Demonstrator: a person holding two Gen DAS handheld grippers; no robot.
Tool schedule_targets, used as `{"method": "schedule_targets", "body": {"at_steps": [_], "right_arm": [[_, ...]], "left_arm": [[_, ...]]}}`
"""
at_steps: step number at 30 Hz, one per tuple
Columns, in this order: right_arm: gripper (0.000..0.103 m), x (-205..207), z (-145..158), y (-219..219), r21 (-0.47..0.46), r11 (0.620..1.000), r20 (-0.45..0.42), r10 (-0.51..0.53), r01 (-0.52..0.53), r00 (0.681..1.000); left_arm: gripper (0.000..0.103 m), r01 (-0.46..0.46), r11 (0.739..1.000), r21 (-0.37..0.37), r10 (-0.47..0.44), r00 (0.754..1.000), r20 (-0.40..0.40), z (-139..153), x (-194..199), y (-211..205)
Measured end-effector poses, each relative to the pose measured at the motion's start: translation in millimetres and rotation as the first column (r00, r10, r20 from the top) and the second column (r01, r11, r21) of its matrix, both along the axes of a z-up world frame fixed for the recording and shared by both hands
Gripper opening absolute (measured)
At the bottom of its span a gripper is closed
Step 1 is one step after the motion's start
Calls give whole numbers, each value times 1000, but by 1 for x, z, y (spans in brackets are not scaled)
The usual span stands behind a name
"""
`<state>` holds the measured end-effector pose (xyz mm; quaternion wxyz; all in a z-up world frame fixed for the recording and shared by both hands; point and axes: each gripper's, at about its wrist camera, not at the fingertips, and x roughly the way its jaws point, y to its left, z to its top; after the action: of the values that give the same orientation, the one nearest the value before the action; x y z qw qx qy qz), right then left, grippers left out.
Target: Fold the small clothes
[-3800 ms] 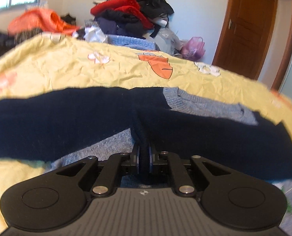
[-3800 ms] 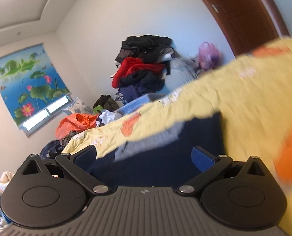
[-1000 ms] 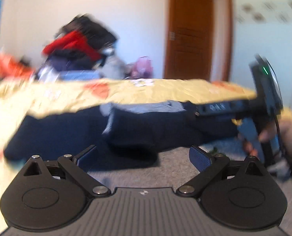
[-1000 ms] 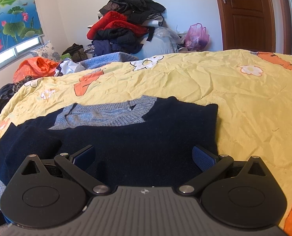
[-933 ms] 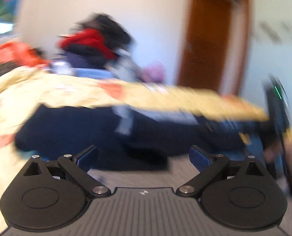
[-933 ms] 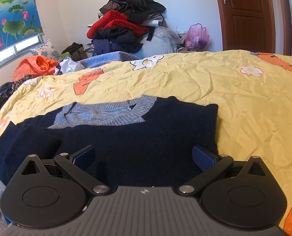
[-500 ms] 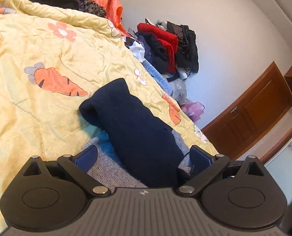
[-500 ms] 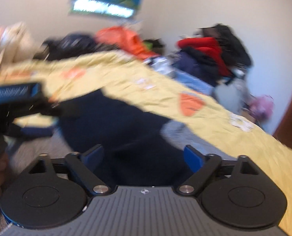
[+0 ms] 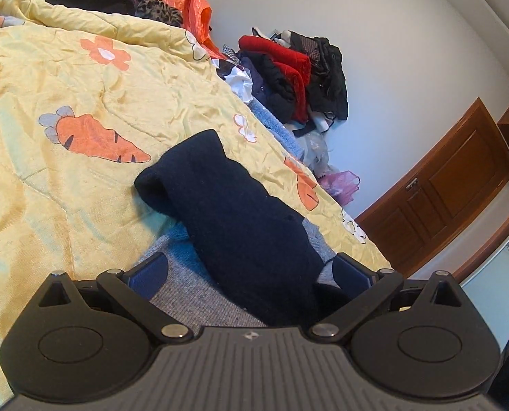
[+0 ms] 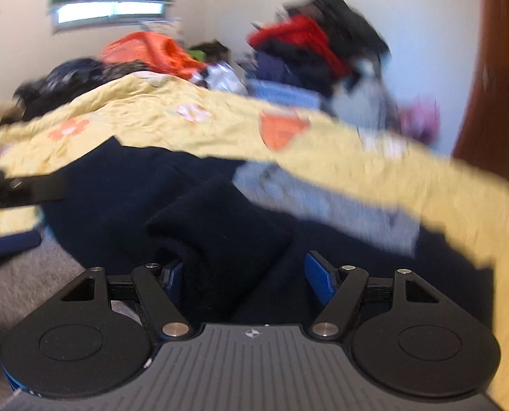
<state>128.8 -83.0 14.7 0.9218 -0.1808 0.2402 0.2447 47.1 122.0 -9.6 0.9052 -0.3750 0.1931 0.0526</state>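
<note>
The navy sweater lies on the yellow carrot-print bedspread, one dark sleeve folded across its grey-blue front and running from the centre toward 11 o'clock in the left wrist view. The left tongs are spread wide, and that folded sleeve sits right between the blue pads. In the right wrist view, badly blurred, the right tongs are spread too, with a thick navy fold bulging between them. At 9 o'clock there the other gripper shows over the sweater's edge. Up at 1 o'clock a clothes heap of red and black crowds the wall; an orange bag sits at 11, a wooden door at 3.
</note>
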Motion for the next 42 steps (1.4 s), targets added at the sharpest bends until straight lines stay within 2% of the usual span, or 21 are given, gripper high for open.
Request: {"method": "schedule_targets", "body": {"at_steps": [4, 5, 6, 7, 8, 10, 12, 13, 14, 15, 17, 22, 23, 24, 25, 27, 30, 32, 35, 39, 42], "right_arm": [[73, -8, -7, 45, -242, 968, 130, 91, -57, 987], [60, -5, -8, 48, -251, 966, 120, 96, -63, 988], [37, 0, -7, 47, -229, 971, 85, 87, -66, 993], [28, 6, -3, 42, -178, 983, 54, 59, -49, 997], [24, 8, 3, 32, -113, 993, 40, 33, -28, 999], [24, 11, 13, 4, 14, 1000, 11, -27, 27, 1000], [24, 16, 16, -35, 137, 983, -45, -113, 118, 993], [24, 18, 15, -56, 210, 965, -93, -137, 154, 986], [32, 20, 12, -76, 287, 943, -150, -132, 171, 980], [47, 24, 8, -92, 337, 920, -217, -129, 198, 968], [67, 32, -1, -112, 412, 877, -313, -119, 248, 942], [68, 50, -11, -130, 563, 754, -440, -74, 339, 895], [59, 55, -13, -128, 556, 751, -465, -75, 357, 882], [32, 59, -14, -126, 547, 755, -482, -69, 361, 873], [17, 63, -15, -122, 539, 763, -498, -54, 357, 866], [18, 61, -4, -118, 531, 784, -458, -54, 322, 887], [18, 60, 27, -124, 552, 788, -356, -72, 272, 932], [18, 68, 43, -138, 554, 786, -328, -99, 276, 940], [18, 86, 46, -167, 502, 794, -368, -163, 344, 915], [18, 94, 20, -190, 412, 806, -423, -245, 426, 872], [18, 91, 5, -188, 388, 810, -439, -257, 440, 861]], "left_arm": [[103, 1, 1000, 4, -1, 1000, -1, 0, -1, -1], [103, 1, 1000, 5, -1, 1000, -1, 0, -1, -1], [103, 1, 1000, 6, -1, 1000, -1, 0, -1, -1], [103, 1, 1000, 5, -1, 1000, -1, 0, -1, -1], [103, 1, 1000, 5, -1, 1000, -1, 0, -1, -1], [103, 1, 1000, 6, -1, 1000, -2, 0, 0, -1], [103, 2, 1000, 5, -2, 1000, -2, 0, -1, -1], [103, 1, 1000, 5, -1, 1000, -2, 0, -1, -1], [103, 1, 1000, 5, -1, 1000, -3, 0, -1, -1], [103, 1, 1000, 7, -1, 1000, -4, 1, -1, -2], [103, 4, 1000, 11, -4, 1000, -5, 1, -1, -3], [103, 4, 1000, 17, -3, 1000, -7, 1, -1, -4], [103, 3, 1000, 19, -3, 1000, -7, 2, -1, -4], [103, 3, 1000, 21, -3, 1000, -8, 2, 0, -4], [103, 3, 1000, 22, -3, 1000, -8, 2, 0, -4], [103, 3, 1000, 20, -3, 1000, -7, 2, 0, -4], [103, 4, 1000, 21, -4, 1000, -8, 2, 0, -4], [103, 4, 1000, 21, -4, 1000, -8, 2, 0, -4], [103, 3, 1000, 20, -3, 1000, -8, 2, 0, -5], [103, 4, 1000, 21, -3, 1000, -8, 2, 0, -5], [103, 4, 1000, 27, -4, 1000, -9, 2, 0, -5]]}}
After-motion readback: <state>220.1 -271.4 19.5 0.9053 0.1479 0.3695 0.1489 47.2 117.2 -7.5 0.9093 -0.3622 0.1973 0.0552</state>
